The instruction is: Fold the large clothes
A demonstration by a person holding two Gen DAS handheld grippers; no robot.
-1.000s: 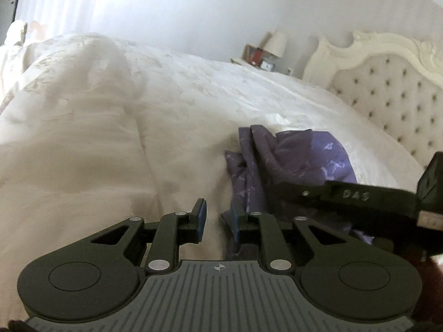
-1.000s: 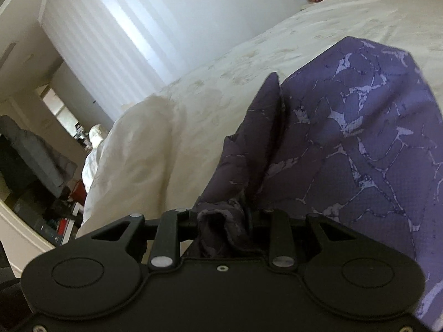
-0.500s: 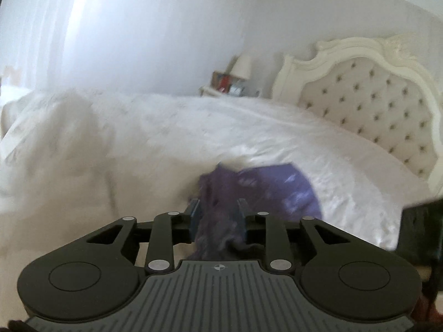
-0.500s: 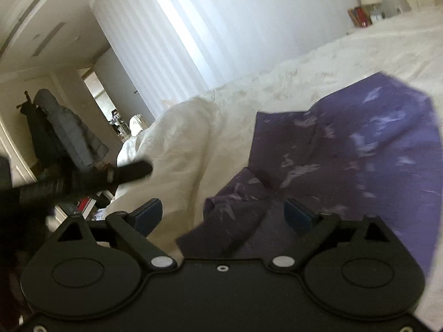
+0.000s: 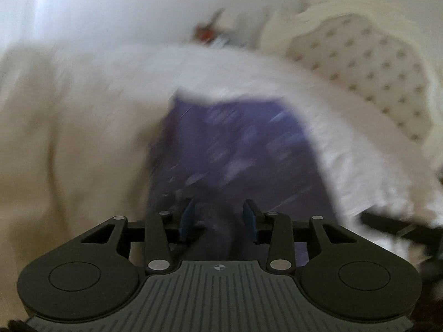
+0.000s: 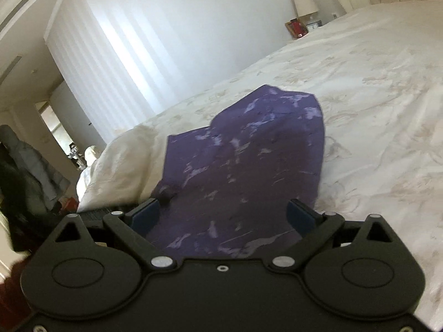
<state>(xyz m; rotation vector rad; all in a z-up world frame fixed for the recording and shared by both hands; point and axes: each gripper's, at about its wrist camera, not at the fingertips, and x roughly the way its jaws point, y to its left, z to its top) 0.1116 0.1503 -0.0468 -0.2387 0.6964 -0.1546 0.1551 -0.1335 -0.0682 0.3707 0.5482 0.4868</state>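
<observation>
A purple patterned garment [image 6: 249, 160] lies spread on the white bed cover [image 6: 373, 96]. It also shows, blurred, in the left wrist view [image 5: 238, 149]. My left gripper [image 5: 218, 218] is open, its blue pads apart, with a fold of the purple cloth between them. My right gripper [image 6: 224, 215] is wide open just above the near edge of the garment, holding nothing. Part of the right gripper shows as a dark bar at the right in the left wrist view [image 5: 393, 225].
A heaped white duvet [image 6: 119, 163] rises left of the garment. A tufted headboard [image 5: 368, 69] stands at the back right, with a nightstand, lamp [image 6: 304, 1] and red box [image 6: 296, 26] beside it. A doorway and hanging coats [image 6: 25, 163] are at far left.
My right gripper opened and let go of the purple cloth, which now lies flatter on the bed. My left gripper opened wider and both grippers pulled back and up.
</observation>
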